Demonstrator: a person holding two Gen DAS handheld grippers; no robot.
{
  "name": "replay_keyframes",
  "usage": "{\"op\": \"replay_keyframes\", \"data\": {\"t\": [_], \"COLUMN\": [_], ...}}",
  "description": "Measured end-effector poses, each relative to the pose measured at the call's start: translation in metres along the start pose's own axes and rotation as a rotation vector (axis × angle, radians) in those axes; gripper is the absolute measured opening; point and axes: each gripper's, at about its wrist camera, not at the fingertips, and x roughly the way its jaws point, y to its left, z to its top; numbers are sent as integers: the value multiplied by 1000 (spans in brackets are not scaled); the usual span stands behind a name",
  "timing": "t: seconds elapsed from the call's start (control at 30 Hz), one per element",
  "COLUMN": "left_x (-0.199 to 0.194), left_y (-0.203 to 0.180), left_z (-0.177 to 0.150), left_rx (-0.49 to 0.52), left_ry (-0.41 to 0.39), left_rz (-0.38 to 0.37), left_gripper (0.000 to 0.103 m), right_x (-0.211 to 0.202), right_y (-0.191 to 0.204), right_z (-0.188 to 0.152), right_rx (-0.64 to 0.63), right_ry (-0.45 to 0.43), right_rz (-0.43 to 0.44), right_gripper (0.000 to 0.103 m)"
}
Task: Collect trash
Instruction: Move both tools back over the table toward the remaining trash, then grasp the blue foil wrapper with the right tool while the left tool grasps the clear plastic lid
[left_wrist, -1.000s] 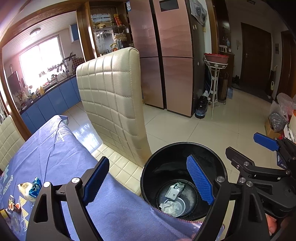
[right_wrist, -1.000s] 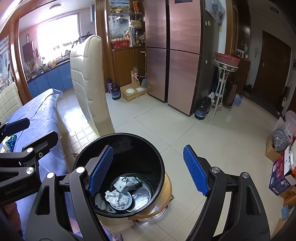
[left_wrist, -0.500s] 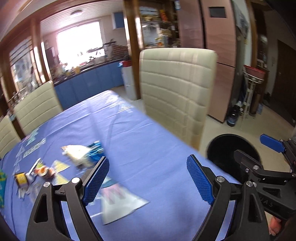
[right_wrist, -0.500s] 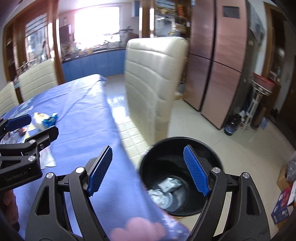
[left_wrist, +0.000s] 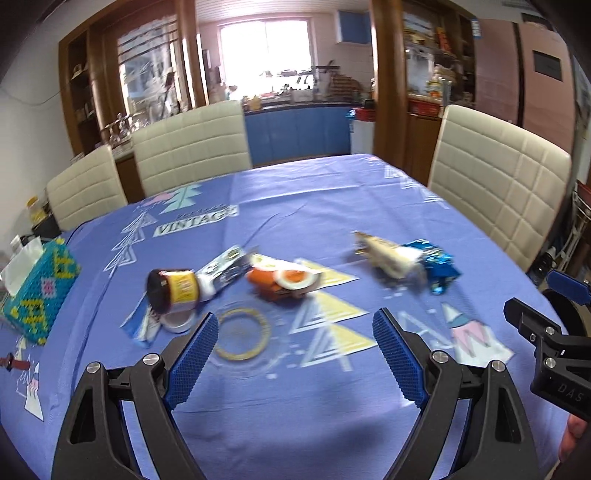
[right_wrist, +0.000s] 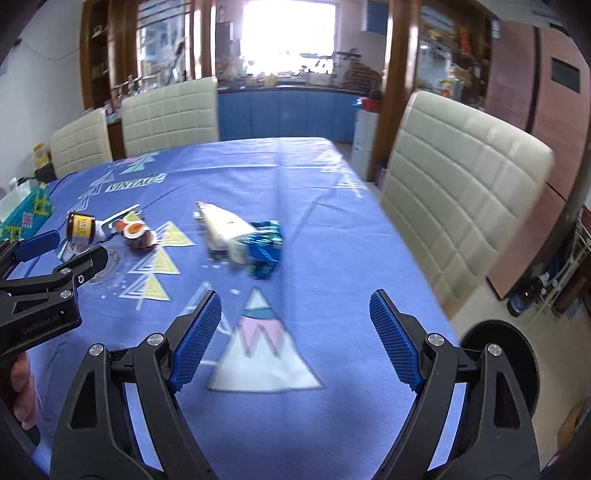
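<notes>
1. my left gripper (left_wrist: 291, 349) hangs above the near part of the counter (left_wrist: 295, 406) with its jaws wide apart and nothing between them.
2. my right gripper (right_wrist: 291, 338) is the same, spread wide and empty, over the counter's near right corner; in its view the left gripper shows at the left edge.
3. the counter wears a blue-violet cloth (right_wrist: 258, 177) printed with triangles and the word "vintage".
4. the trash lies in a loose row across the middle of the cloth, ahead of both grippers and touched by neither.
5. at the left end a small dark jar with a yellow label (left_wrist: 173, 290) lies on its side, with a round lid (left_wrist: 177, 321) just in front of it and a flat silvery wrapper (left_wrist: 225, 271) against it.
6. right of that sits an orange and white packet (left_wrist: 282, 281); a thin yellow ring (left_wrist: 242, 334) lies on the cloth nearer to me.
7. further right a cream wrapper (left_wrist: 388, 253) touches a crumpled blue foil wrapper (left_wrist: 437, 264).
8. the black bin (right_wrist: 506, 354) stands on the floor just off the counter's right edge, beside the right gripper; i cannot see inside it.
9. a teal tissue box (left_wrist: 35, 291) sits at the far left of the counter.
10. cream chairs (right_wrist: 458, 184) stand around the counter.
</notes>
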Motion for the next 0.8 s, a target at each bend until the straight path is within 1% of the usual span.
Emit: {"op": "replay_keyframes", "data": {"t": [0.1, 0.27, 0.37, 0.43, 0.53, 0.57, 0.6, 0.63, 0.67, 0.7, 0.8], "left_x": [16, 44, 59, 67, 80, 81, 83, 84, 86, 87, 89], "left_y": [16, 30, 32, 31, 31, 30, 30, 29, 28, 27, 26], "left_z": [-3, -8, -10, -11, -11, -11, -10, -9, -8, -7, -6], "left_rx": [-7, -5, -9, -9, -11, -3, 2, 6, 8, 7, -5], "left_ry": [33, 89, 129, 150, 175, 168, 170, 169, 168, 167, 170], "left_rz": [1, -7, -13, -12, 0, 17, 22, 27, 32, 36, 16], "left_gripper": [83, 83, 83, 83, 83, 83, 83, 83, 83, 83, 83], "right_x": [20, 51, 69, 79, 95, 100, 104, 108, 112, 114, 111], "right_y": [16, 17, 13, 9, 4, 3, 2, 1, 1, 1, 6], "right_z": [9, 20, 26, 28, 31, 31, 31, 31, 30, 29, 26], "right_rx": [-18, -15, -11, -11, -9, -8, -5, -3, -2, 0, -35], "right_ry": [25, 76, 109, 136, 168, 177, 185, 195, 210, 209, 188], "right_rz": [-1, -32, -44, -47, -49, -48, -44, -36, -24, -19, -32], "right_gripper": [82, 82, 78, 69, 61, 60, 56, 48, 42, 37, 29]}}
